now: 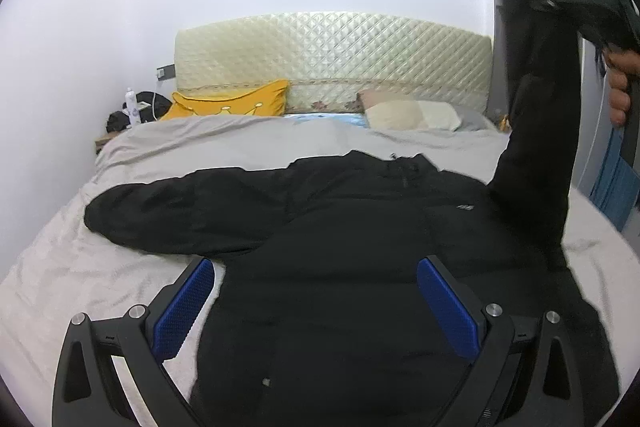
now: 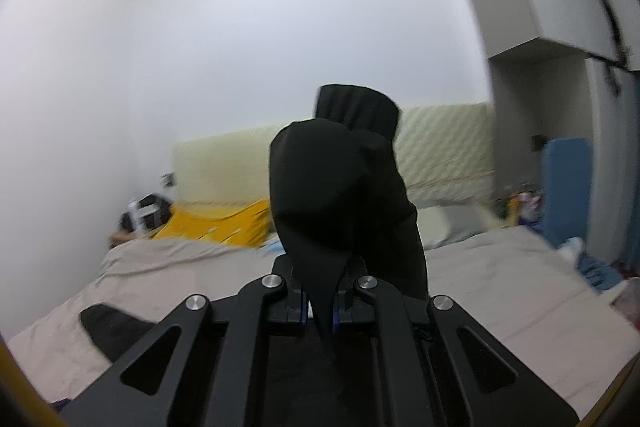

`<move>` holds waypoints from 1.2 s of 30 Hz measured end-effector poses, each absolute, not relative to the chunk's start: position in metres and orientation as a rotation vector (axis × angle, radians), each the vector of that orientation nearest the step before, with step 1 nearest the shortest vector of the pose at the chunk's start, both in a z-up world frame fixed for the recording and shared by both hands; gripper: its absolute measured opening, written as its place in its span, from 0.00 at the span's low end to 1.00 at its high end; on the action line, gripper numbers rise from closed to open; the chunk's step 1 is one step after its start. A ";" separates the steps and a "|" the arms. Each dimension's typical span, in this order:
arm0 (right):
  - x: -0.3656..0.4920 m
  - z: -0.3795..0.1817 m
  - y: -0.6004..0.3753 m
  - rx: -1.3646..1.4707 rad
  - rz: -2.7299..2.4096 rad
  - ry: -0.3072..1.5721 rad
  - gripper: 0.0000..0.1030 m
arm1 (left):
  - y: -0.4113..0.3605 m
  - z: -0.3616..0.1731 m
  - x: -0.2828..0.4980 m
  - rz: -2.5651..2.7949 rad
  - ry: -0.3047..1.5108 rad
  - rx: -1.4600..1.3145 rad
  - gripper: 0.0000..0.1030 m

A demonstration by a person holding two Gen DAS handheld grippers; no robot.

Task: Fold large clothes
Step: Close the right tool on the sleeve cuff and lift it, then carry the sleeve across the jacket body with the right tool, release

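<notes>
nearest in the left wrist view, the left gripper [image 1: 316,303] has its fingers [image 1: 182,311] released, spread wide, their blue pads ribbed with a fine grid, nothing pinched between them. they frame the black jacket [image 1: 340,227], a puffy, matte thing lying flat across the bed [image 1: 80,267], one sleeve stretched out to the left. its hem is cut off by the lower edge of the picture.

the other sleeve [image 1: 536,131] rises steeply from the jacket's right shoulder to the right gripper [image 1: 532,3], which a hand [image 1: 620,87] holds at the picture's right edge; that gripper is dark and blurred there. in the right wrist view the right gripper [image 2: 320,311] has its fingers clenched on the sleeve [image 2: 340,187], a narrow tongue of cloth pinched between slivers of blue pad, the rest bulging up in a soft lump with a ribbed cuff on top that hides much of the far bed.

the sheet is grey-beige and softly creased. farther on lie a yellow pillow [image 1: 232,103] and a pale pillow [image 1: 412,115], then a quilted, diamond-stitched cream headboard [image 1: 332,55]. dark clutter at the far left corner is too small to make out.
</notes>
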State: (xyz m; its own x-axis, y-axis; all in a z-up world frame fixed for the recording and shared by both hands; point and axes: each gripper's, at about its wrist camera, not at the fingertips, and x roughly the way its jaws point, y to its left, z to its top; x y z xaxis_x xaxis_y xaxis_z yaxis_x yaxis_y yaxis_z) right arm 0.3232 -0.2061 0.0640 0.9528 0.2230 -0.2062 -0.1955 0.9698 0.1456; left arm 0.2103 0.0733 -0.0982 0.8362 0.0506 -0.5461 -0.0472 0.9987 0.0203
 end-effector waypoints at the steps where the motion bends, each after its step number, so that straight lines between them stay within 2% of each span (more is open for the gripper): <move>1: 0.327 0.054 -0.192 0.123 0.238 0.239 0.08 | 0.077 -0.101 0.213 0.062 0.593 0.012 1.00; 11: 0.352 -0.051 -0.067 0.043 0.388 0.424 0.08 | 0.133 -0.098 0.208 0.150 0.572 -0.057 1.00; 16: 0.362 -0.108 -0.038 0.022 0.411 0.525 0.08 | 0.153 -0.104 0.211 0.166 0.582 -0.111 1.00; 22: 0.367 -0.188 -0.008 -0.101 0.395 0.733 0.08 | 0.156 -0.122 0.223 0.162 0.636 -0.114 1.00; 28: 0.370 -0.202 -0.018 -0.040 0.396 0.765 0.10 | 0.155 -0.133 0.231 0.147 0.667 -0.123 1.00; 31: 0.363 -0.198 -0.014 -0.061 0.435 0.774 0.32 | 0.152 -0.133 0.231 0.135 0.668 -0.130 1.00; 33: 0.353 -0.193 -0.013 -0.076 0.448 0.761 0.64 | 0.152 -0.132 0.230 0.131 0.663 -0.140 1.00; 35: 0.340 -0.184 -0.012 -0.073 0.471 0.730 0.79 | 0.152 -0.130 0.228 0.127 0.655 -0.146 0.99; 36: 0.334 -0.180 -0.013 -0.067 0.472 0.713 0.79 | 0.151 -0.128 0.226 0.128 0.651 -0.145 1.00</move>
State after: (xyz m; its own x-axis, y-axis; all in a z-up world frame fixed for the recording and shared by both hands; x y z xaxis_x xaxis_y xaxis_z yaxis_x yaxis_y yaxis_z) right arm 0.3337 -0.0132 -0.1797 0.6563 0.3940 -0.6434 -0.4388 0.8931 0.0992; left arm 0.2264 0.1509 -0.1283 0.7885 0.0726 -0.6107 -0.1635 0.9820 -0.0943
